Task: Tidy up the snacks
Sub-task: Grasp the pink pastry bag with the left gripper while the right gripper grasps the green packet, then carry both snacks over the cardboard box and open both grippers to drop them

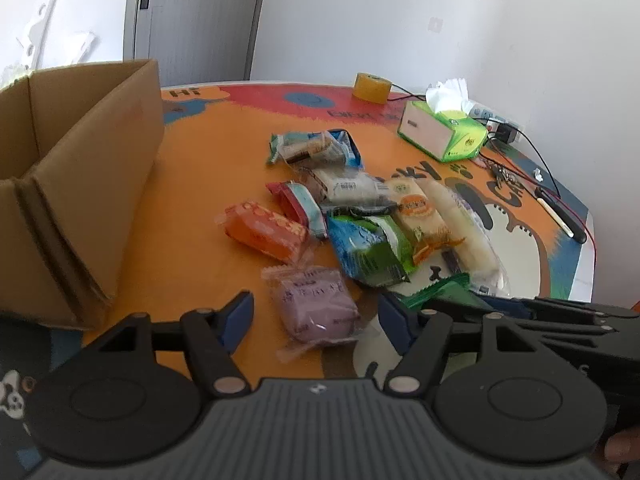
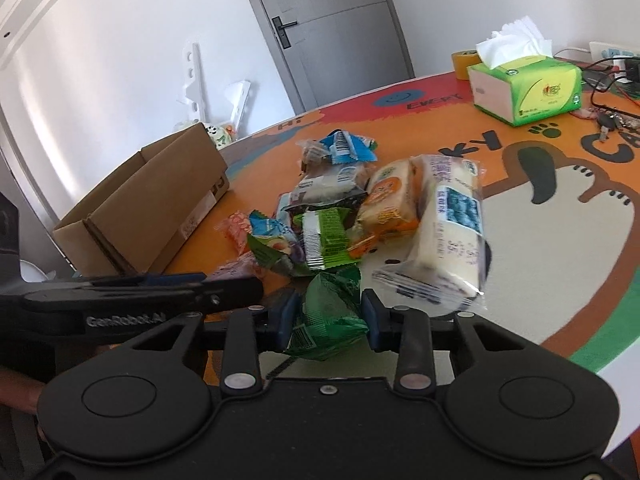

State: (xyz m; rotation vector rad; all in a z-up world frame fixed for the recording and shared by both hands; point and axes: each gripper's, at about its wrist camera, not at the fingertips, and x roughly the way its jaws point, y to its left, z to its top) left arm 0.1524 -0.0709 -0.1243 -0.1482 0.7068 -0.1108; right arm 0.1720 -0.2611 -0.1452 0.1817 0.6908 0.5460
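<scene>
The right gripper (image 2: pixel 326 316) has its fingers closed on a green foil snack packet (image 2: pixel 326 312), at the near edge of the snack pile (image 2: pixel 360 208). The left gripper (image 1: pixel 316 314) stands with fingers wide, a purple wrapped cake (image 1: pixel 316 306) lying between them, not visibly gripped. The packets appear light, soft and crinkly, likely slippery; a hold across the filled middle is judged safer than on the sealed fins. The open cardboard box (image 1: pixel 80 160) stands on the tabletop (image 1: pixel 208 168) to the left of the pile, with bare surface between. A tissue box (image 1: pixel 444 132) and cables (image 1: pixel 532 148) occupy the far right side, well apart.
</scene>
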